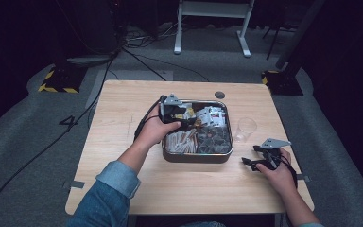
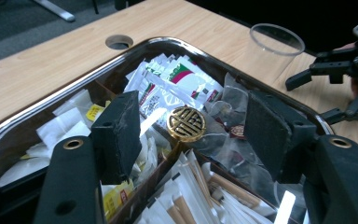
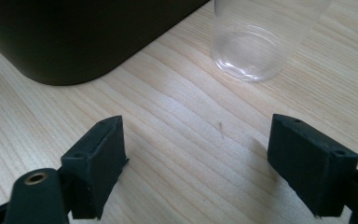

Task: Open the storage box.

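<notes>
Nearest me, my right gripper (image 1: 252,155) rests low over the bare table (image 1: 123,109), its jaws spread wide and holding nothing. Just beyond it stands a clear plastic cup (image 1: 246,128), upright and near the tray's right wall. My left gripper (image 2: 191,135) hangs over the dark metal tray (image 1: 196,156), jaws wide apart around a round gold knob (image 2: 186,123) without touching it. Tea sachets (image 2: 177,86) lie behind it, paper-wrapped sticks (image 2: 200,196) in front.

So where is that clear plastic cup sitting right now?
In the high view the clear plastic cup stands upright on the wooden table, just right of the dark metal tray and beyond the right gripper, whose open jaws point toward it.
</notes>
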Available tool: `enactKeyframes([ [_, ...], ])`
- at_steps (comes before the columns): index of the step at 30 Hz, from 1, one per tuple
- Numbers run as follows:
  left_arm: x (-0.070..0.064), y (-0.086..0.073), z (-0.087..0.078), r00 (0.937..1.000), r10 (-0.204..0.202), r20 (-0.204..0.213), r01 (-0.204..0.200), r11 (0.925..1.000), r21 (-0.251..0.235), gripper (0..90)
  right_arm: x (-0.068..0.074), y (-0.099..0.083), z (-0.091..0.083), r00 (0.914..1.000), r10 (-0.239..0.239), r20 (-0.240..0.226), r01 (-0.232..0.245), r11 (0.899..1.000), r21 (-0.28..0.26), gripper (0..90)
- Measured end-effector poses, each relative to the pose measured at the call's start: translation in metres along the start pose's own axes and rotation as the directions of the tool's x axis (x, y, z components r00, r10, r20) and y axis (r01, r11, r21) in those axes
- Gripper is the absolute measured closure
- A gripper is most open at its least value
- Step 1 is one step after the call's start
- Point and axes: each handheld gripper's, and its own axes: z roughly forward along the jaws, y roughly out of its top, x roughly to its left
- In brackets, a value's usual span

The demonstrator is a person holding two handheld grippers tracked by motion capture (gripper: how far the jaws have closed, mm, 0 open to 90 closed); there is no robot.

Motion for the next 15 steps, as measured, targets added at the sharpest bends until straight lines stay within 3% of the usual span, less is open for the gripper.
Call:
enactKeyframes([
  [6, 0.004, -0.002, 0.025, 0.9999, 0.013, -0.004, -0.013, 0.9989, 0.045, 37.1, 0.0, 0.0, 0.0, 1.0, 0.001, 0.0, -0.001, 1.0, -0.001, 19.9],
  [10, 0.003, 0.0, 0.036, 1.0, 0.005, -0.002, -0.005, 0.9978, 0.066, 36.7, 0.0, 0.0, -0.001, 1.0, 0.0, 0.001, 0.0, 1.0, -0.001, 20.3],
  [13, 0.003, 0.004, 0.044, 0.9993, 0.022, -0.03, -0.019, 0.9943, 0.105, 36.4, 0.0, 0.0, -0.001, 1.0, 0.001, 0.001, -0.001, 1.0, -0.001, 20.4],
  [15, 0.002, 0.005, 0.048, 0.9997, 0.01, -0.022, -0.008, 0.9936, 0.112, 36.3, 0.0, 0.0, -0.001, 1.0, 0.001, 0.001, -0.001, 1.0, -0.001, 20.4],
])
